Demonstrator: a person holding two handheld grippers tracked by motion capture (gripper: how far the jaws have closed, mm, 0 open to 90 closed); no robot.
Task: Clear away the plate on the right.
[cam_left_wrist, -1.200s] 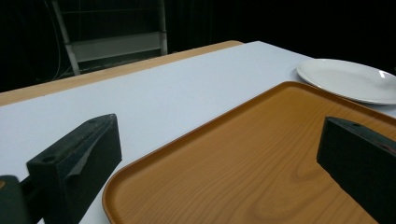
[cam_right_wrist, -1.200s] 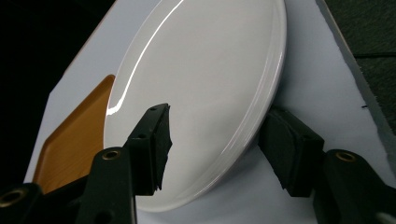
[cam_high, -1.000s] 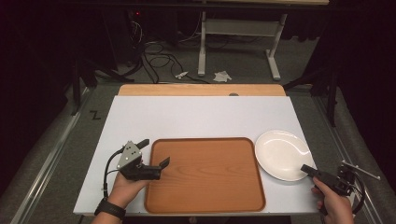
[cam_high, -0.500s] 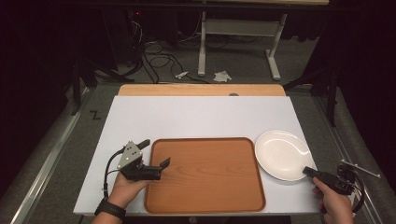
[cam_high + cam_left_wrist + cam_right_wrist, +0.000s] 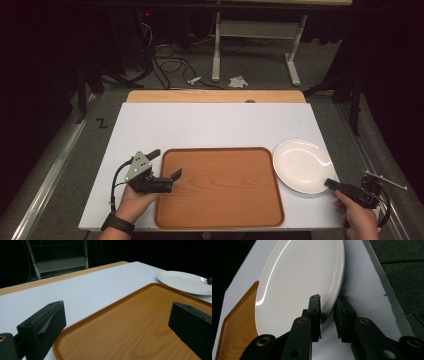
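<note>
A white plate (image 5: pixel 302 165) lies flat on the white table at the right, beside the wooden tray (image 5: pixel 220 200). My right gripper (image 5: pixel 331 184) is at the plate's near rim, and in the right gripper view its jaws (image 5: pixel 327 315) are shut on the edge of the plate (image 5: pixel 297 282). My left gripper (image 5: pixel 165 164) is open and holds nothing. It straddles the tray's left rim, one jaw over the table and the other over the tray (image 5: pixel 130 322). The plate (image 5: pixel 185 281) lies beyond the tray in the left gripper view.
The white table top (image 5: pixel 215 125) stretches bare behind the tray, with a wooden strip (image 5: pixel 215 96) along its far edge. Beyond it stand a desk frame (image 5: pixel 255 45) and cables (image 5: pixel 170 60) on the floor.
</note>
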